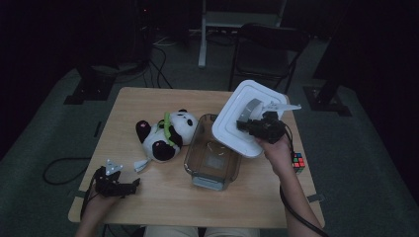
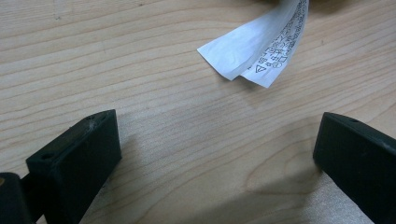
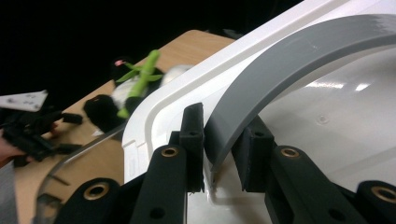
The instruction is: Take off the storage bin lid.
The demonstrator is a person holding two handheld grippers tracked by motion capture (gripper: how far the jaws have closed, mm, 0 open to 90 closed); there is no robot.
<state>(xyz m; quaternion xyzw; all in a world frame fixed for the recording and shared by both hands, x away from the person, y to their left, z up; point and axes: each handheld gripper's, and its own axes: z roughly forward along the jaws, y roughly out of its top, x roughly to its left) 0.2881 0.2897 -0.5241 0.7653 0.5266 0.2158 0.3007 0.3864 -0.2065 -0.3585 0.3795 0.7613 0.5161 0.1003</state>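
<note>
White lid (image 1: 247, 118) held tilted above right half of table (image 1: 148, 202), over right rim of clear container (image 1: 211, 154). Right gripper (image 1: 245, 123) clamped on lid's grey arched handle (image 3: 280, 60). Left gripper (image 1: 132, 185) rests near front-left corner, jaws wide apart, nothing between them. Panda plush (image 1: 165, 134) lies left of container.

Bare table (image 1: 163, 202) lies open along the six o'clock edge. The container (image 1: 212, 155) blocks the centre; the panda toy (image 1: 165, 133) crowds ten o'clock beside it. At two o'clock the tilted lid (image 1: 247, 118) overhangs the container's rim. A cube (image 1: 297, 162) sits at four o'clock.
</note>
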